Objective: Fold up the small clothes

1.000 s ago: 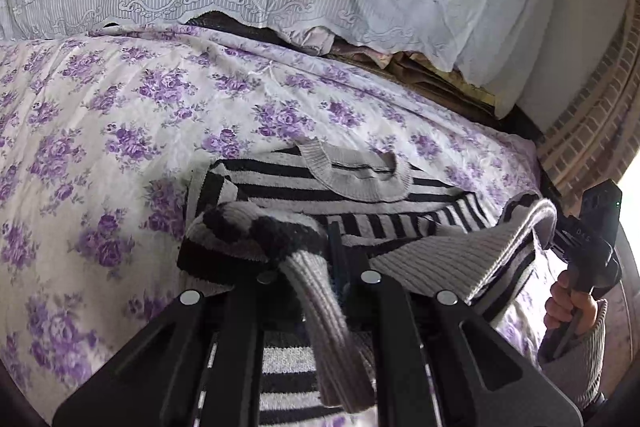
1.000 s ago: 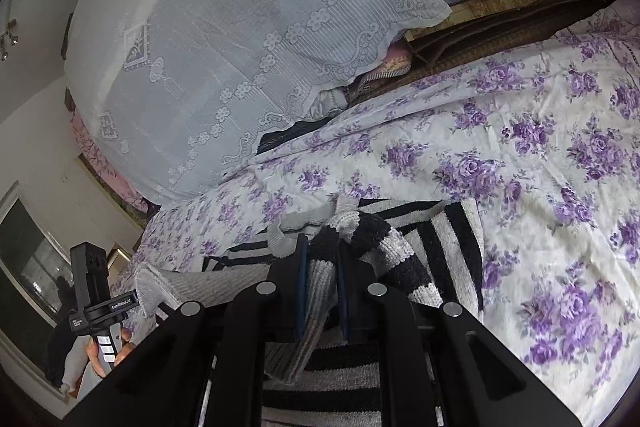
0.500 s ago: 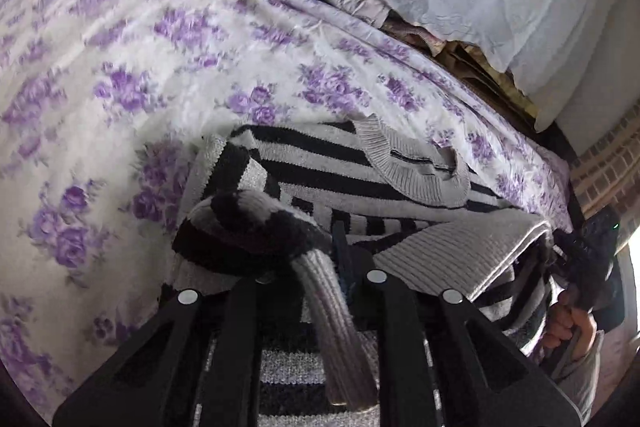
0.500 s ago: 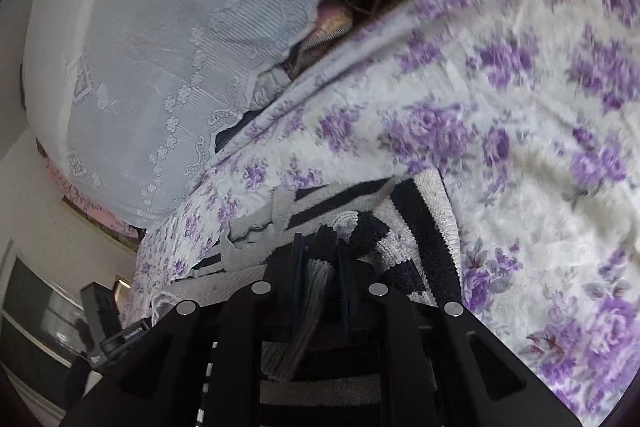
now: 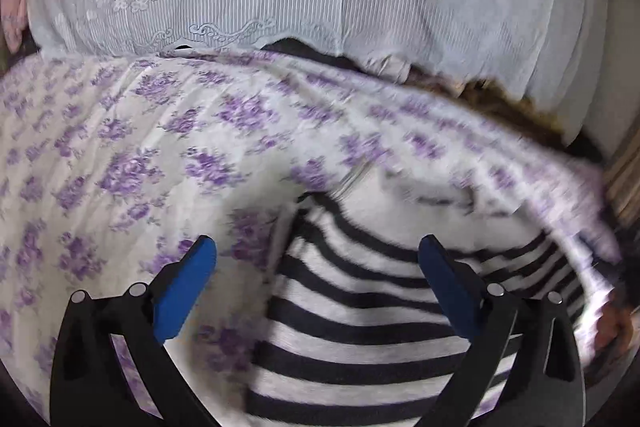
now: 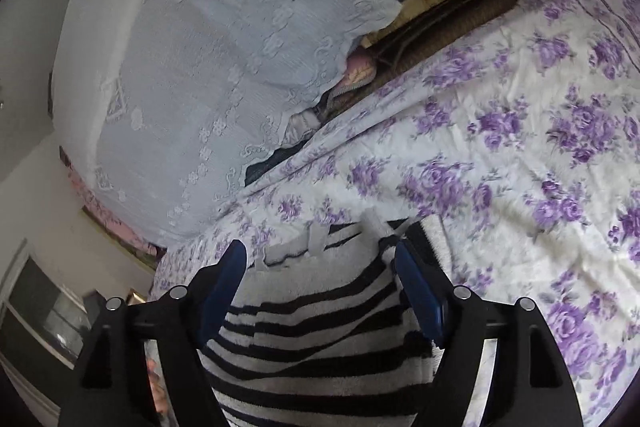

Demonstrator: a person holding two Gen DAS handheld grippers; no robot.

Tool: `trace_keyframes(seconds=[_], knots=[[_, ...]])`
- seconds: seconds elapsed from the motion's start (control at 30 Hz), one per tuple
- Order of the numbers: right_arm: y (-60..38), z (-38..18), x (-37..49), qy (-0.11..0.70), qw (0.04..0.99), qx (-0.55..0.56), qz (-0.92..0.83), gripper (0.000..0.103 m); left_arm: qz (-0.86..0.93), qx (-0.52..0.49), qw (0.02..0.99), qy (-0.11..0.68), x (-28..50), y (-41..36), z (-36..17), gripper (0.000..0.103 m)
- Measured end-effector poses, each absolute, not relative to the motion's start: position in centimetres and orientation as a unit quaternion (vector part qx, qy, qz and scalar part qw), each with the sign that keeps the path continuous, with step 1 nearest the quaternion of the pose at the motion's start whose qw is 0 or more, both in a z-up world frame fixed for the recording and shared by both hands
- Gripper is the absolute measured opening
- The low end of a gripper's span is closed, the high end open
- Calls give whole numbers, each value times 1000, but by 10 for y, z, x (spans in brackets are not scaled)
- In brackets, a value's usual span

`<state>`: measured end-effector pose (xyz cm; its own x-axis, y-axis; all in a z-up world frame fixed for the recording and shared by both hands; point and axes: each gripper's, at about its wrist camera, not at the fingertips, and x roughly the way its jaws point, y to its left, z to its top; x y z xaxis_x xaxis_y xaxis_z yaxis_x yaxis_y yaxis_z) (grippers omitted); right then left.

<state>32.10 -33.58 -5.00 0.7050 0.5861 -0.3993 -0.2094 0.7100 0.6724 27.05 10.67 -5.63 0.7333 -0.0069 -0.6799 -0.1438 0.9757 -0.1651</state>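
Both grippers hover low over a striped sweater lying on a floral bedsheet, each with fingers spread wide and holding nothing. The left gripper points over the sweater's left edge; the right gripper is angled toward its collar. White lace cloth drapes behind the bed.

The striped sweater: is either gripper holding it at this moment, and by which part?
Nothing is held. The left gripper and the right gripper are both open, and the striped sweater lies on the floral bedsheet.
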Motion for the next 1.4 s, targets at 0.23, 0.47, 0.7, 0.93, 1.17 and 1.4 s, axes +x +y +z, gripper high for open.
trace_keyframes(seconds=[0.23, 0.47, 0.7, 0.93, 1.17, 1.4], knots=[[-309, -61, 357, 377, 892, 162, 189, 69, 46, -67, 907, 413, 322, 112, -76, 98], [-284, -75, 377, 418, 888, 84, 174, 19, 15, -57, 890, 452, 359, 96, -86, 40], [-282, -51, 367, 365, 908, 97, 182, 12, 19, -85, 913, 398, 339, 107, -67, 18], [-295, -95, 402, 431, 876, 153, 152, 12, 68, -84, 887, 450, 362, 114, -107, 43], [-279, -52, 354, 355, 910, 133, 168, 19, 62, -142, 902, 404, 325, 121, -72, 53], [-196, -69, 353, 397, 877, 108, 250, 30, -15, -92, 904, 416, 326, 39, -73, 67]])
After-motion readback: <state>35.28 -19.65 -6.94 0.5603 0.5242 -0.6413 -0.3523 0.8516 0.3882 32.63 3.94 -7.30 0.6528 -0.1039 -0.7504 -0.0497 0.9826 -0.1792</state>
